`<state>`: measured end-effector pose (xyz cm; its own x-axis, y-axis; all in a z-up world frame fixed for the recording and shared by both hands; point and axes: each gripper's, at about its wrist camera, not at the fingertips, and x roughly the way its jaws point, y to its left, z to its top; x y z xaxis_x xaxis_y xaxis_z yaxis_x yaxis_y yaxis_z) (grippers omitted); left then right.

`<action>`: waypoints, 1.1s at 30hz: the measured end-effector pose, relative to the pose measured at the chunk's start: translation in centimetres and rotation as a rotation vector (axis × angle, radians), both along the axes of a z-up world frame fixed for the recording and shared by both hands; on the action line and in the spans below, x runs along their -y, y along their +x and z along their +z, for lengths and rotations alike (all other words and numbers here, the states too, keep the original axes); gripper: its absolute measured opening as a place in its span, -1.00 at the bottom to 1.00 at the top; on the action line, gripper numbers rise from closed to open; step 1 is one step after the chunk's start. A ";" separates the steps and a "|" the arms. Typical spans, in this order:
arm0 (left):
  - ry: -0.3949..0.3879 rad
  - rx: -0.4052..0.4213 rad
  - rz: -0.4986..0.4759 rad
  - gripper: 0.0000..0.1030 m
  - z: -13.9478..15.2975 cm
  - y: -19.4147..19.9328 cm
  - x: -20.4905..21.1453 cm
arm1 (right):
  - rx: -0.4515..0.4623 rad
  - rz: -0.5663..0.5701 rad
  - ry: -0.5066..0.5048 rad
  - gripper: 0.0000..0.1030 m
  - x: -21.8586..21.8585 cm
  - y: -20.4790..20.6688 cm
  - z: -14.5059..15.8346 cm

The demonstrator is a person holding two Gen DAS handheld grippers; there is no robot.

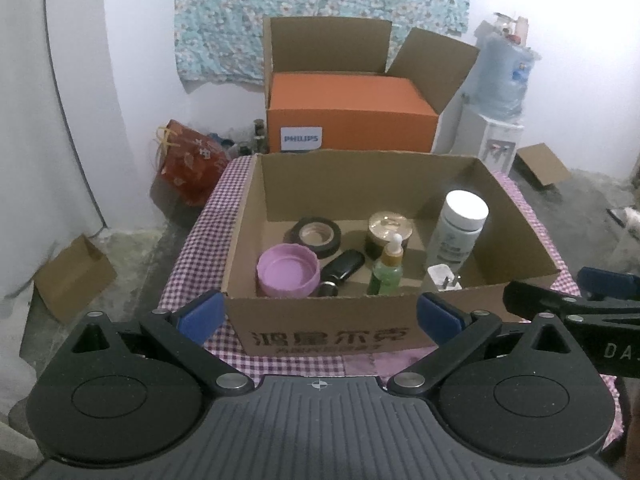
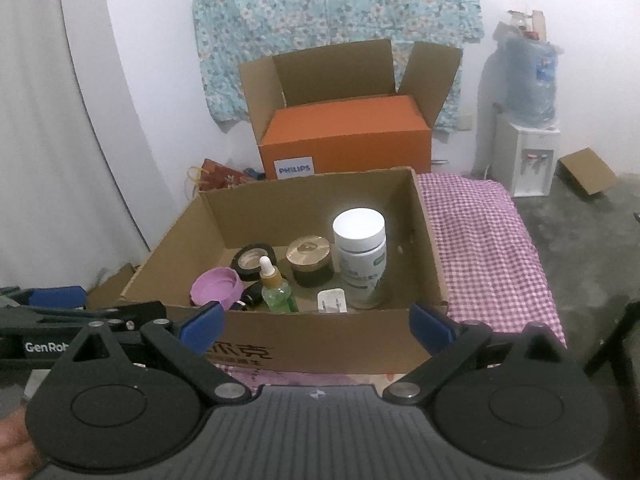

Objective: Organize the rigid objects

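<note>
Hovering both grippers before the cardboard box (image 1: pixel 352 328), jaws wide and empty.

I judge the white bottle (image 2: pixel 360 256), centre-right in the box, light, stiff and slippery; I'd grip its body below the cap.

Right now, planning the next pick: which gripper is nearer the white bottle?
Right. The right gripper faces the white bottle almost directly; the left gripper sits further left.

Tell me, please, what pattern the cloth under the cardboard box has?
Purple-and-white checks on the cloth; the right wrist view shows it best.
</note>
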<state>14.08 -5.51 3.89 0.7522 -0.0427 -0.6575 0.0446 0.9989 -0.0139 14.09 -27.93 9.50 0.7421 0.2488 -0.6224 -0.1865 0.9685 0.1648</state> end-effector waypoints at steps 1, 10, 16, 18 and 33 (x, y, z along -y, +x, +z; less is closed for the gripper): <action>-0.001 -0.001 0.001 0.99 0.0 0.1 0.0 | -0.002 -0.002 -0.001 0.96 0.0 0.1 -0.1; 0.017 -0.004 0.006 0.99 0.0 0.3 0.4 | -0.011 -0.008 -0.005 0.96 0.4 0.6 -0.2; 0.030 0.000 0.004 0.99 0.0 0.4 0.6 | -0.014 -0.009 -0.005 0.96 0.7 0.7 -0.3; 0.034 0.002 0.004 0.99 0.0 0.3 0.7 | -0.014 -0.009 -0.005 0.96 0.7 0.6 -0.3; 0.040 0.003 0.003 0.99 0.1 0.3 0.8 | -0.013 -0.011 -0.006 0.96 0.9 0.5 -0.3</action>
